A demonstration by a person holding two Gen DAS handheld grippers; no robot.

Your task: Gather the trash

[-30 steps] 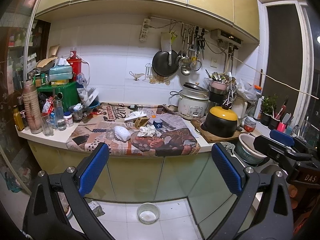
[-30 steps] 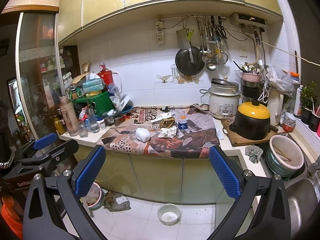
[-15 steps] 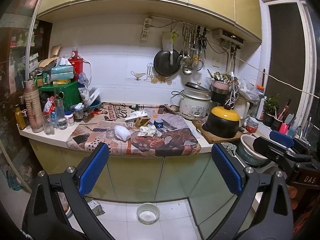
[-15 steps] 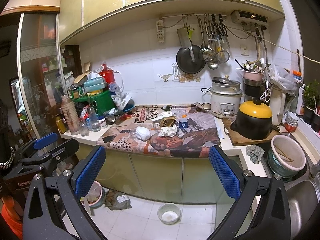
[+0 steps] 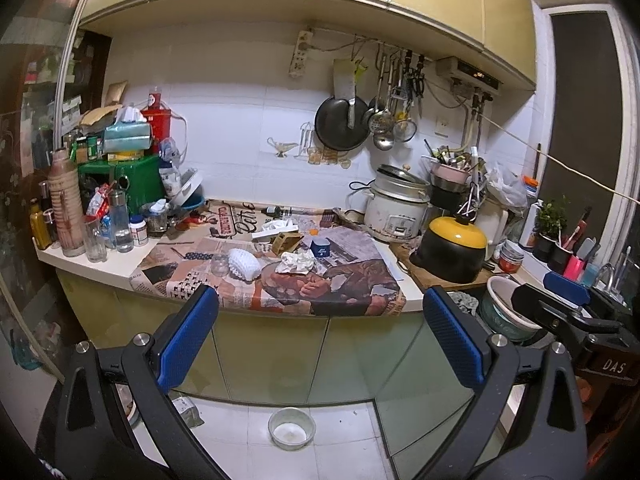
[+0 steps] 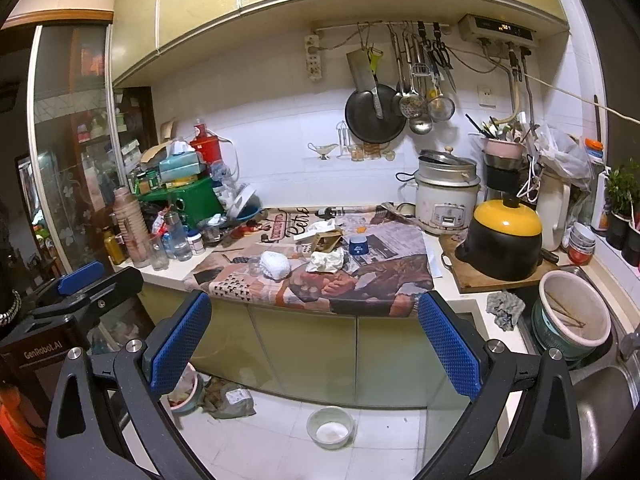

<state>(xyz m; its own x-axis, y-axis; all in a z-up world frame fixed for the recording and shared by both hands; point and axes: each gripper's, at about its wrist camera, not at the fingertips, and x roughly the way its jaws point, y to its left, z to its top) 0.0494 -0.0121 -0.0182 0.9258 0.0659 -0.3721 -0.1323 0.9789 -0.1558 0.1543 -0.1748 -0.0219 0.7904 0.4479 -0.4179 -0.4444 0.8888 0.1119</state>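
Crumpled paper (image 5: 297, 262) lies on newspaper (image 5: 352, 280), both claws empty

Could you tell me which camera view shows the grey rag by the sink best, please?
The right wrist view: the rag lies in full sight on the counter edge. In the left wrist view, that gripper's right finger hides most of it.

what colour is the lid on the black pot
Yellow; the lid on the black pot shows best in the right wrist view.
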